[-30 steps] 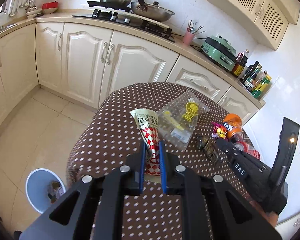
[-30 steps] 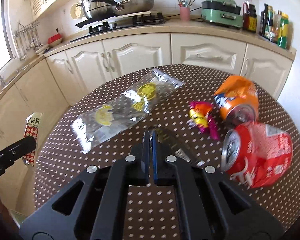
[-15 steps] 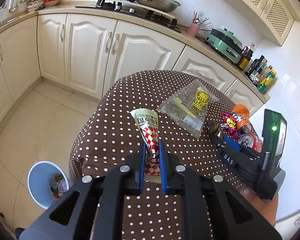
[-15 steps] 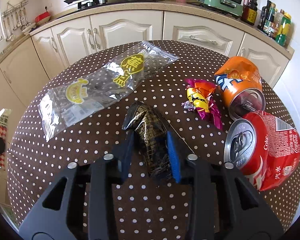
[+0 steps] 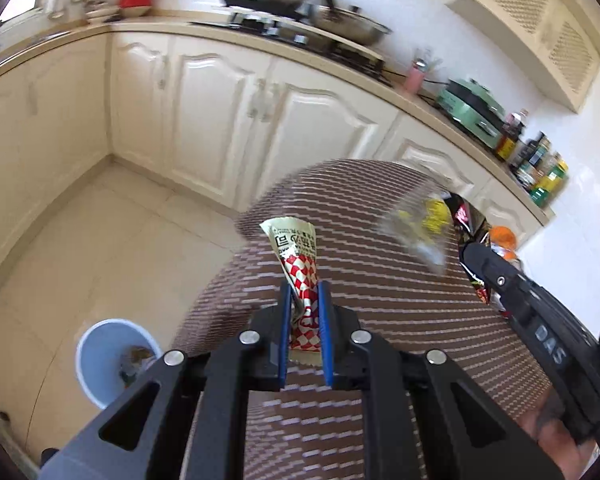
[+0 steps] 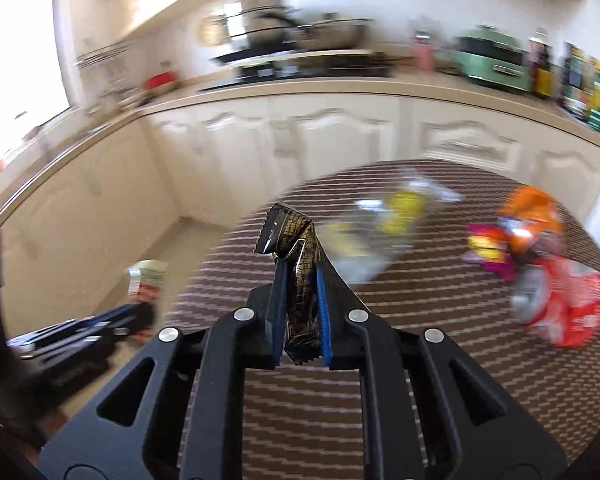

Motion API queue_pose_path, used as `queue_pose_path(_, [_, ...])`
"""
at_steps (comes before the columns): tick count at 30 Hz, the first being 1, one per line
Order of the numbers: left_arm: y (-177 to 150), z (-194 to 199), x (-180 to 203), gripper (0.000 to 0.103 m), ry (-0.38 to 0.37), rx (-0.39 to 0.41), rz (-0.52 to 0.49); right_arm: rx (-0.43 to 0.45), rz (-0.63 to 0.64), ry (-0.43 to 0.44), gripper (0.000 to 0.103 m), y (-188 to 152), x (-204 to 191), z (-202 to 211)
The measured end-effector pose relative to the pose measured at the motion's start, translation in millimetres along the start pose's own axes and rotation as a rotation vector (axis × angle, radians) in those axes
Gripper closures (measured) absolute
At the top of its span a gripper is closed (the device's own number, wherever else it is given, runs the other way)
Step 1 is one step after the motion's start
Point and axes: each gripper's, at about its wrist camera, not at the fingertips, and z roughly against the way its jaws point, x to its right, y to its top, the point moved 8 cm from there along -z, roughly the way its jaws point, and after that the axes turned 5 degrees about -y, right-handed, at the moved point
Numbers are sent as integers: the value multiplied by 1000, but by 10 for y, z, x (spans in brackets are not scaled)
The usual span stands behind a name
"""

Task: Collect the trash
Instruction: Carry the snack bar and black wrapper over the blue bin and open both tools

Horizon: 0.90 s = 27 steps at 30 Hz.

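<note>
My left gripper [image 5: 303, 292] is shut on a red-and-white checked wrapper [image 5: 299, 258] and holds it above the left edge of the round dotted table [image 5: 360, 320]. My right gripper [image 6: 302, 276] is shut on a black-and-gold wrapper [image 6: 296, 248] and holds it up above the table [image 6: 380, 360]. On the table lie a clear bag with yellow print [image 6: 396, 216], a pink-and-yellow wrapper [image 6: 488, 252], a crushed orange can [image 6: 528, 216] and a crushed red can [image 6: 568, 304]. A light blue bin [image 5: 112, 360] stands on the floor at lower left.
Cream kitchen cabinets [image 5: 220, 120] run along the back, with pots, a green cooker [image 5: 472, 108] and bottles on the counter. Tiled floor [image 5: 80, 248] lies between the cabinets and the table. The right gripper body [image 5: 540, 328] shows in the left wrist view.
My right gripper has shut on the black-and-gold wrapper and lifted it off the table. Both grippers have swung left toward the floor side; the views are blurred by motion.
</note>
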Motion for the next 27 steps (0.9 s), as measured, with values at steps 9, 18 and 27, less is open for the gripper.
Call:
queue_pose_path(9, [-201, 382, -1408, 90, 198, -4, 167, -120, 177, 254, 89, -399, -1663, -384])
queue_pose_path(18, [-401, 435, -2343, 90, 292, -49, 296, -269, 232, 390, 89, -921, -2662, -932])
queue_pose_path(27, [-458, 295, -2823, 73, 322, -99, 371, -332, 251, 412, 89, -1093, -2980, -1249])
